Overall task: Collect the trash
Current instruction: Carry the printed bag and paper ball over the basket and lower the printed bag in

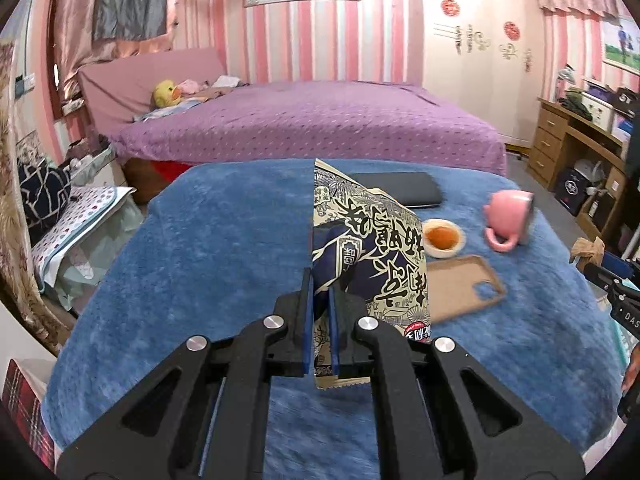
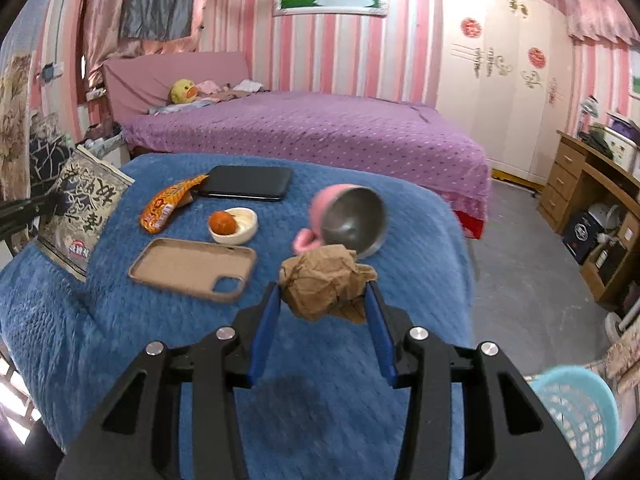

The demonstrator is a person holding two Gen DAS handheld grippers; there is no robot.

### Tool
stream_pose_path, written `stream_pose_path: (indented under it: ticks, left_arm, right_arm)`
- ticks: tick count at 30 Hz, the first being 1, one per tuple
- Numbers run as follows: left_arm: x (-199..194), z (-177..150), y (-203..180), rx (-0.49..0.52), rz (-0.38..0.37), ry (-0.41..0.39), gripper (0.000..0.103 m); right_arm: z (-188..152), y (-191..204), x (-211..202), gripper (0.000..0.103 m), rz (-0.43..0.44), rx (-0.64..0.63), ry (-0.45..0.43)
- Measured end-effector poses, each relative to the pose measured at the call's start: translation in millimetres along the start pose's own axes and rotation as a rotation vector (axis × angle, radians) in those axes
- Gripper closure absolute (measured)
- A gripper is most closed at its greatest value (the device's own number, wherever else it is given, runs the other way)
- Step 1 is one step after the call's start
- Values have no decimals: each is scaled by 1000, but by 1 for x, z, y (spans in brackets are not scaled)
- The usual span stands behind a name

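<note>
My left gripper (image 1: 319, 280) is shut on a beige and navy snack bag (image 1: 372, 248) and holds it upright above the blue-covered table (image 1: 200, 248). The bag also shows at the left of the right wrist view (image 2: 80, 216). My right gripper (image 2: 323, 290) is shut on a crumpled brown paper ball (image 2: 320, 284), held above the table's right part; the ball also shows at the far right of the left wrist view (image 1: 588, 250). An orange snack wrapper (image 2: 168, 204) lies on the table next to a black phone (image 2: 248, 188).
On the table lie a tan phone case (image 2: 192, 268), a small white dish (image 2: 244, 226) with an orange fruit (image 2: 222, 222), and a tipped pink mug (image 2: 348, 220). A light blue basket (image 2: 576, 412) stands on the floor at the lower right. A purple bed (image 2: 320, 136) is behind.
</note>
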State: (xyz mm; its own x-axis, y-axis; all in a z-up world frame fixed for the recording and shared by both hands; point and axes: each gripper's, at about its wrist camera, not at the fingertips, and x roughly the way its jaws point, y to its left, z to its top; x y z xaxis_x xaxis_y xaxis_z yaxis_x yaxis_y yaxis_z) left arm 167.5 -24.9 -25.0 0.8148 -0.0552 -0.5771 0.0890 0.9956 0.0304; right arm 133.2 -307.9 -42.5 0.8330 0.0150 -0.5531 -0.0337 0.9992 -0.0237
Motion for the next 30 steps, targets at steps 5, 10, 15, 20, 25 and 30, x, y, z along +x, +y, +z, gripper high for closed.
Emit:
stream_pose_path:
  ticks: [5, 10, 15, 20, 25, 30]
  left_arm:
    - [-21, -8, -53, 39, -49, -30, 98]
    - [-34, -14, -106, 76, -127, -28, 98]
    - [-47, -22, -173, 151, -183, -38, 98]
    - [-50, -27, -221, 162, -247, -14, 98]
    - [-48, -35, -269, 166, -330, 34, 98]
    - [-49, -50, -320, 221, -375, 47, 98]
  right_arm:
    - [-19, -38, -37, 60, -41, 58, -14]
    - [-42, -81, -65, 60, -97, 120, -22]
    - [-66, -134, -100, 60, -168, 202, -40]
    - [-88, -180, -126, 60, -234, 265, -45]
    - [-103, -213, -146, 60, -293, 290, -44]
    - [-117, -242, -161, 60, -329, 334, -50]
